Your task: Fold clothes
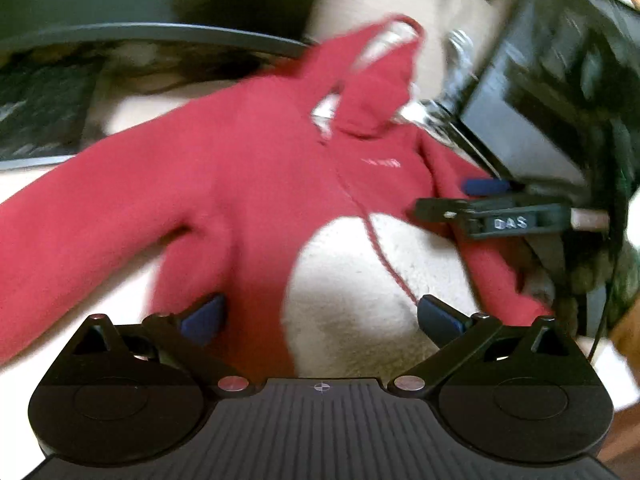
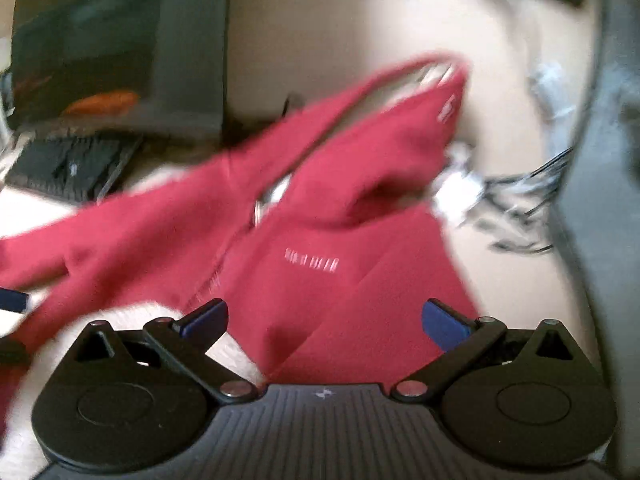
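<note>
1. Fingers of the left gripper point(image 1: 320, 316) stand wide apart with nothing between them. In the left wrist view, the red hoodie point(image 1: 248, 184) lies spread on a cream fleecy surface point(image 1: 360, 300), hood point(image 1: 376, 80) away from the camera. One sleeve point(image 1: 72, 240) runs out to the left – the body's lower part drops toward the left blue pad point(image 1: 204, 318), which sits just beside or on the cloth; blur hides any contact. A drawstring point(image 1: 384, 256) trails toward the right pad.

2. That same view alone shows the right gripper point(image 1: 486, 196) from the side, over the hoodie's other sleeve at the right, beside a dark box point(image 1: 540, 92). I cannot tell from here whether it touches the cloth.

3. In the right wrist view, the right gripper point(image 2: 324, 320) is also spread open and empty, with the hoodie point(image 2: 320, 248) directly ahead and beneath, its chest lettering point(image 2: 312, 265) and hood point(image 2: 400, 120) beyond. Only this view shows a dark keyboard point(image 2: 72, 164) at the far left and loose cables point(image 2: 512, 204) at the right.

4. Judgement: the garment's long axis runs from hem near both grippers out to the hood, so each hand is nearest its own side – a sideways fold of the sleeves looks the likely next step.
</note>
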